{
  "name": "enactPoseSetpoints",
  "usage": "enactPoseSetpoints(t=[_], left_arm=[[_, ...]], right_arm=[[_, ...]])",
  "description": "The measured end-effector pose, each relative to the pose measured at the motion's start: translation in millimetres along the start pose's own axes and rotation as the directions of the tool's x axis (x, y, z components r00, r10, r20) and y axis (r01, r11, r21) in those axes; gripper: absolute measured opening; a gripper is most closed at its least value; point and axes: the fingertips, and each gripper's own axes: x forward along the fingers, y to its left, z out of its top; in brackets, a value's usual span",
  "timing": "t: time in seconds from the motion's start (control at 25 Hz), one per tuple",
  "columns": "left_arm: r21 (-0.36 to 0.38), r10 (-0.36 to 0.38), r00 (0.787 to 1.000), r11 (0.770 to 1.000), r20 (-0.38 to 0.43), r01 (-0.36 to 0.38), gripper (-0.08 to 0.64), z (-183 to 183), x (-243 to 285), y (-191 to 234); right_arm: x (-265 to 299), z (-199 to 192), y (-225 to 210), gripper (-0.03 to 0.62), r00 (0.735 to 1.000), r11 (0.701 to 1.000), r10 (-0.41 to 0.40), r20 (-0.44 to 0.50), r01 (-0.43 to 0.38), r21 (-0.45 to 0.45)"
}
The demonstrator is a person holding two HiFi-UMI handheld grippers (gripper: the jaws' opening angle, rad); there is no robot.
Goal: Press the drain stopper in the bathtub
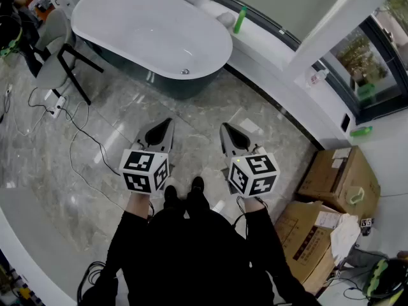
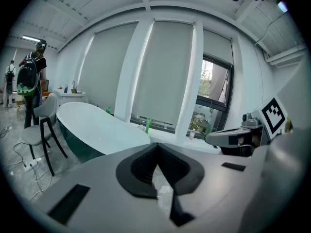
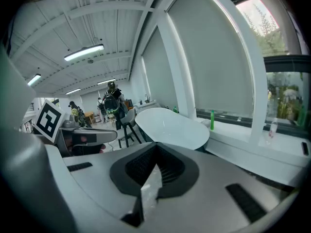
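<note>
The drain stopper (image 1: 185,71) sits on the floor of the white bathtub (image 1: 131,24), low against the tub wall that faces the person and toward its right-hand end. From the person's stance it lies straight ahead and well apart from both tools, with bare marble floor between.

The left gripper (image 1: 164,127) and the right gripper (image 1: 229,134) hang side by side in front of the person's body, tips aimed at the tub. Each has its 2 jaws pressed together at the tips, with nothing between them.

In the head view the stopper falls between the 2 grippers' lines of aim, a little closer to the left one, so the left looks slightly better placed for the press. The tub's long axis runs from far left to near right.

Neither gripper view shows the stopper, only the tub's rim and outer shell.
</note>
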Motion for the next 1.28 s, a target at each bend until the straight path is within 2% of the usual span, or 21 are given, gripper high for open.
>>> enactPoseSetpoints(t=[0.2,0.4,0.68,1.04,1.28], left_arm=[[0.015,0.010,1.000,1.000,-0.001,-0.010,0.005,2,13,-4],[0.020,0.031,0.999,0.999,0.016,-0.031,0.005,12,21,-4],[0.033,0.084,0.995,0.996,0.046,-0.086,0.005,29,32,-5],[0.073,0.067,0.997,0.995,0.027,-0.069,0.005,41,59,-12],[0.065,0.061,0.998,0.996,0.024,-0.063,0.005,47,87,4]], right_arm=[[3,2,-16,0.003,1.000,1.000,0.000,0.004,0.000,0.004],[-1,7,-34,0.003,0.999,0.998,0.034,0.018,-0.035,0.044],[-8,17,-60,0.003,0.999,0.999,0.046,0.018,-0.046,0.029],[8,35,-77,0.003,0.998,0.998,0.040,0.038,-0.042,0.050],[36,48,-83,0.003,0.999,0.999,0.037,0.030,-0.038,0.036]])
